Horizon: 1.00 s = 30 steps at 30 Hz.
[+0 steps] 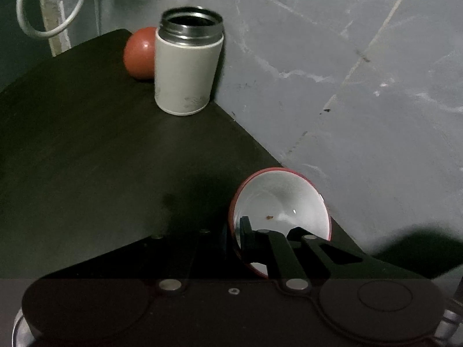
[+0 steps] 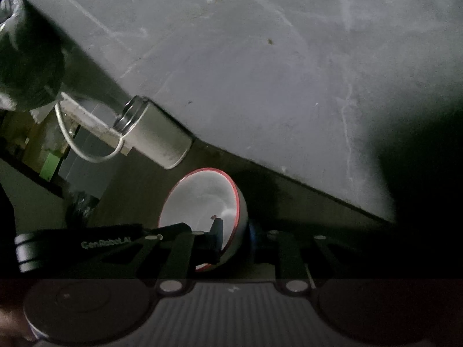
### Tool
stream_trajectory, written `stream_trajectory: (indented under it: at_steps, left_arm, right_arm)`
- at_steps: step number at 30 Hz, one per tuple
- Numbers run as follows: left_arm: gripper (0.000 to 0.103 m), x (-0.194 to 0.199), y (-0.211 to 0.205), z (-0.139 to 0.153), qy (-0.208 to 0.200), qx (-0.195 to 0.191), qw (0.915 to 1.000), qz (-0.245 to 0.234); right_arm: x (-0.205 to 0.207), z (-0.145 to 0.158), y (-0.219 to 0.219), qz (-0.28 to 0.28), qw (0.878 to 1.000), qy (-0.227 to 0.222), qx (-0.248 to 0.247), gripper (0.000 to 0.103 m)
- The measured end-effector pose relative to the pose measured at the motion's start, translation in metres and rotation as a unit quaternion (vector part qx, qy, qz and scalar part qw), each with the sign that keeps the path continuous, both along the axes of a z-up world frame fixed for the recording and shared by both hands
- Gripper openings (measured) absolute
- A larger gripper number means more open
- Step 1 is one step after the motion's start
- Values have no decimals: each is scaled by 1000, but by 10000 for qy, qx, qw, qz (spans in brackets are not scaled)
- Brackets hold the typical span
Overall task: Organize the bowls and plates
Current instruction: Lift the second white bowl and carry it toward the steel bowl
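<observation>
Gripping the red-rimmed white enamel bowl [image 1: 285, 202] by its rim, your left gripper [image 1: 235, 238] and right gripper [image 2: 234, 235] hold it tilted; next, lower it onto the dark surface [image 1: 86, 144] ahead.

Right claw [image 2: 234, 237] clamped on red-rimmed bowl [image 2: 202, 199], white canister [image 2: 156, 136] beyond

I am observing one small bowl [image 1: 282, 202] in the left wrist view, white inside with a red rim, tilted on its side at the table's near edge, its opening facing up and toward the camera, with a small reddish-brown speck sitting on its inner wall. In the right wrist view I am recording a similar red-rimmed bowl [image 2: 202, 199], also tilted, its grey outer wall showing at the right; I cannot tell whether these are two bowls.
</observation>
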<state>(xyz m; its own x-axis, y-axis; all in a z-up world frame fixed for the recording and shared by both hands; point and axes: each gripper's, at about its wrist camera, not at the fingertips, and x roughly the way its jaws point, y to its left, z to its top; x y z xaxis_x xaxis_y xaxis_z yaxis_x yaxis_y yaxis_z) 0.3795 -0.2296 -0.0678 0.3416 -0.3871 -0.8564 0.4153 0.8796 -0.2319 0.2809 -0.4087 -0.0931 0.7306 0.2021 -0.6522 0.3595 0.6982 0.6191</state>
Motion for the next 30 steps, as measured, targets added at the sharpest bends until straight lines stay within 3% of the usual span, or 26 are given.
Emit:
stream_trajectory:
  at_steps: [16,20,24,30]
  left_arm:
    - [8,-83,62,84,-618,-753,9950,218]
    - [8,-106,78,94,-715,-886,9933,219]
    - [8,-132,94,102,-781,-1038,9912,252]
    - [8,-168,118,110,-878,-1171,9889,252]
  right_arm:
    - [-75,89,35,583,9949,-631,-532,20]
    - [-96,106,46,709,9920,-751,-721,20]
    - [-121,123,65,952,9834,-909,-1250,20]
    - [-154,138,87,1243,9762,-982,-1479,20]
